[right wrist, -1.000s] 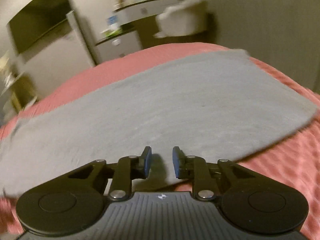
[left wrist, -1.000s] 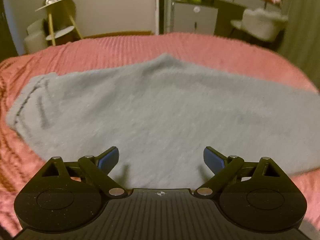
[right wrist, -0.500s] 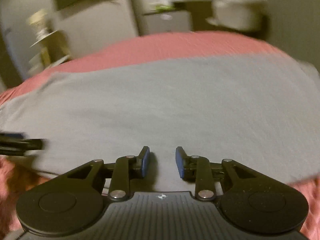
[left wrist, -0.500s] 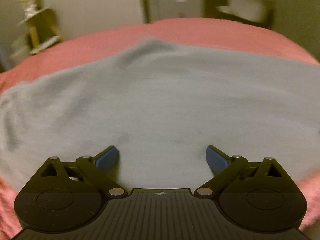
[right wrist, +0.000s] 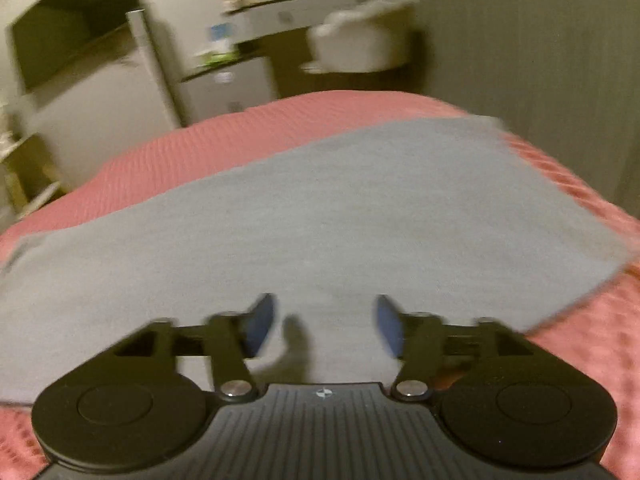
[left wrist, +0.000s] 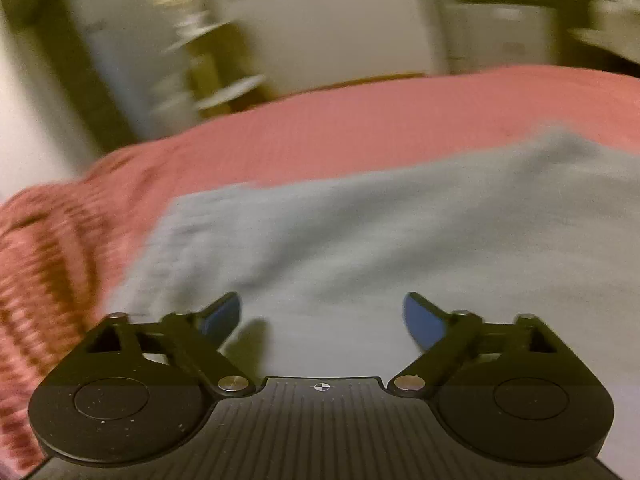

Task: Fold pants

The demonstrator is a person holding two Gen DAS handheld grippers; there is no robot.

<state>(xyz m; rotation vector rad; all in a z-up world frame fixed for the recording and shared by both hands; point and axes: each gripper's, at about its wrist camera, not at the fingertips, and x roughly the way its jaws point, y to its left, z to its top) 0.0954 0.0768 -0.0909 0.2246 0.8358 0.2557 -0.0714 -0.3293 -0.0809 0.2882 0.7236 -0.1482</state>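
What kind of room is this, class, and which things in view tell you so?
Probably a bedroom or studio flat: pants lie on a pink bedspread, with a small fridge and a shelf of clutter behind.

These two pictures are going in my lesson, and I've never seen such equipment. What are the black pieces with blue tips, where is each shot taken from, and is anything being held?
No robot here: a person holds a two-finger gripper in each hand, each carrying a forward-looking fisheye camera. One picture looks along the left gripper, the other along the right gripper. The blue parts are finger pads. Grey pants lie spread flat on a pink bedspread. Both grippers are open above the fabric, holding nothing. The room behind is blurred.
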